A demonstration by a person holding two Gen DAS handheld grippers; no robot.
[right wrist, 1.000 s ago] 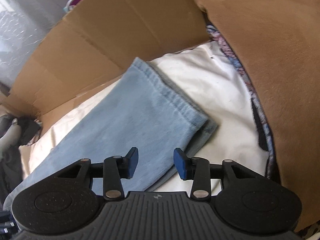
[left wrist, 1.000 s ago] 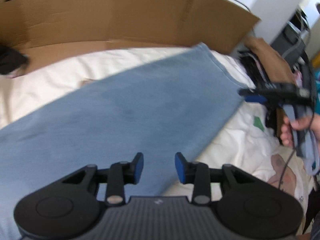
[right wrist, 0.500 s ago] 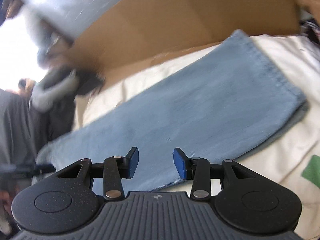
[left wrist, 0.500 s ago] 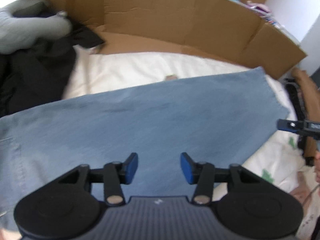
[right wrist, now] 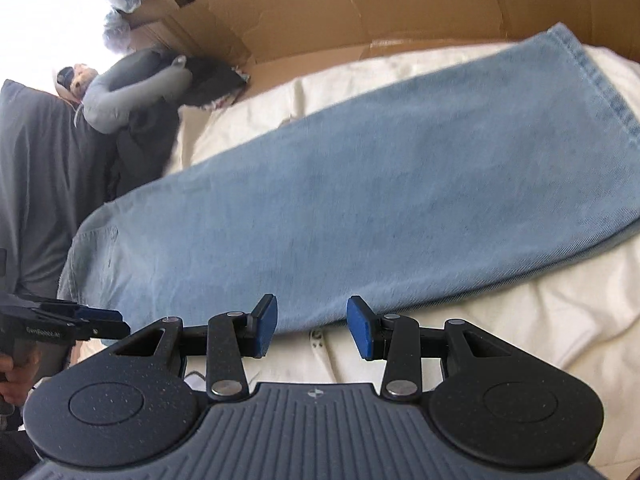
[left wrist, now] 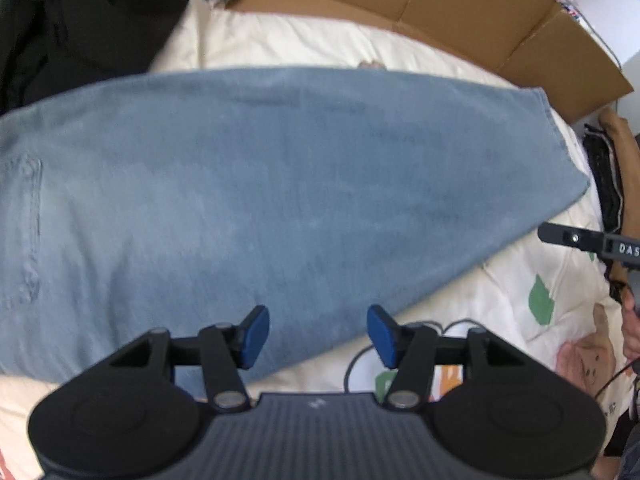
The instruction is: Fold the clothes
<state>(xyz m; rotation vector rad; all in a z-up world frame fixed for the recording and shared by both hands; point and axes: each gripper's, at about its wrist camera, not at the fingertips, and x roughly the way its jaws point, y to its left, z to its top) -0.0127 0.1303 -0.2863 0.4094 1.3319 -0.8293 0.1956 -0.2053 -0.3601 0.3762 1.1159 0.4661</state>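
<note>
- Denim fills your left wrist view: the light-blue jeans (left wrist: 280, 184), folded lengthwise with one leg over the other, lie flat across the cream quilted bedcover (left wrist: 532, 280), waist and back pocket at the far left, hem at the right.
- Your left gripper (left wrist: 318, 336) hangs released, blue pads spread wide with nothing between them, over the near edge of the denim.
- A thin black cable (left wrist: 400, 330) loops on the cover just behind the right pad; a low pinch here could catch it along with the cloth, I judge.
- The tip of your right gripper (left wrist: 576, 240) shows at the right, apart from the hem and near the stack of dark and brown clothes (left wrist: 608, 184); drag the hem that way and it may snag the stack.
- Cardboard from the brown walls (right wrist: 400, 4) backs your right wrist view, where the jeans (right wrist: 360, 200) run from the waist at the left to the stitched hem at the far right.
- Your right gripper (right wrist: 312, 330) is also released and empty, pads apart just over the near long edge.
- The lower leg peeks out under the top one at the hem; grip only the top layer and the legs will likely slide apart.
- The soft cover wrinkles near the pads, so a deep bite may lift bedding too.
- The left gripper (right wrist: 100, 322) sits by the waist, close to the dark heap of clothing (right wrist: 140, 92); uneven lifts would skew the fold.
</note>
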